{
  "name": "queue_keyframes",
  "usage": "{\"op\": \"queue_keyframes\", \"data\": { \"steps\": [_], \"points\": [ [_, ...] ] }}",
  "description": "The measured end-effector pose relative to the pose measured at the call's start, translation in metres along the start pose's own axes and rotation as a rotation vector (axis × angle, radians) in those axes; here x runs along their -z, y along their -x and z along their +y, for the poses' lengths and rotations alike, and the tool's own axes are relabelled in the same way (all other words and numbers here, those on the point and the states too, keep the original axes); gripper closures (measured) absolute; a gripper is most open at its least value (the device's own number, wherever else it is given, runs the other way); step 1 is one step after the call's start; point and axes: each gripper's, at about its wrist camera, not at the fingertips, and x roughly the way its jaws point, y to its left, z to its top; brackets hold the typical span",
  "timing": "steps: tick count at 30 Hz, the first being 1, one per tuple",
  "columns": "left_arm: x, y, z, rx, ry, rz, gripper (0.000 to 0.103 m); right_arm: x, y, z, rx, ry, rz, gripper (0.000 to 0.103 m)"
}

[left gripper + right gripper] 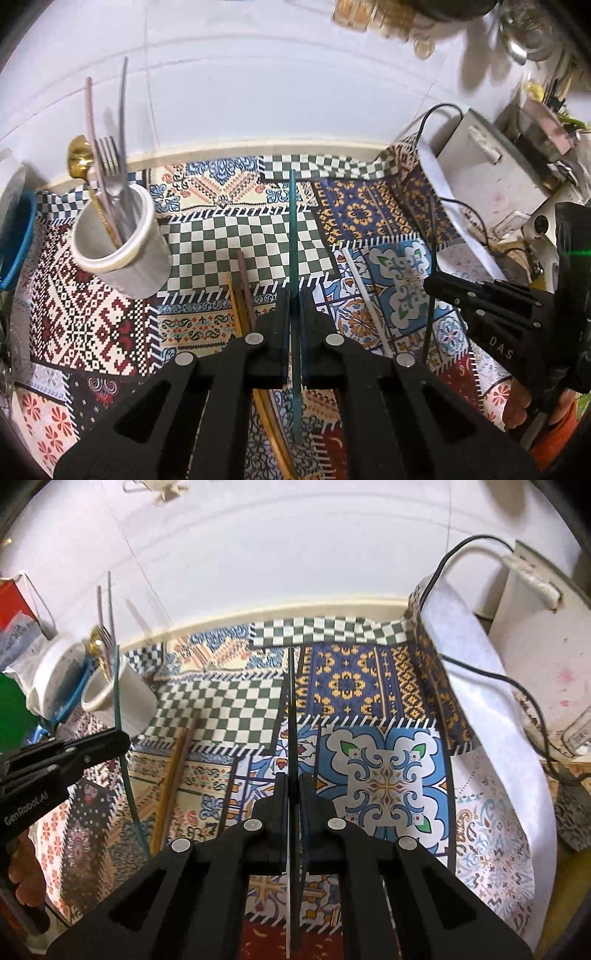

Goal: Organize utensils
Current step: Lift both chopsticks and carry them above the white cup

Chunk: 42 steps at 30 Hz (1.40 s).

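My left gripper [294, 295] is shut on a thin teal utensil [293, 236] that rises from between the pads, lifted above the patterned mat [229, 229]. My right gripper [293, 779] is shut on a thin dark utensil [291, 709], also held off the mat. Each gripper shows in the other's view: the right gripper [436, 288] with its dark utensil, the left gripper [123, 738] with its teal utensil. A white cup [122, 247] at the left holds a fork [107, 162], a gold spoon [79, 157] and two long sticks. Brown and gold chopsticks [242, 291] and a white stick [360, 284] lie on the mat.
A white appliance [487, 173] with a black cable [491, 672] stands at the right on the mat's turned-up edge. A blue-rimmed container [18, 243] and a white jar [55, 672] crowd the left behind the cup [125, 698]. A tiled wall [258, 81] closes the back.
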Motion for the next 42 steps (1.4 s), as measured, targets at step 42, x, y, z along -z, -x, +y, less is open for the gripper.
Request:
{"op": "queue_keyframes", "data": {
  "steps": [42],
  "points": [
    [-0.047,0.185,0.102,-0.217,0.187,-0.465,0.1,-0.116,0.093,0.169,-0.249,0.291,-0.409,0.098]
  ]
}}
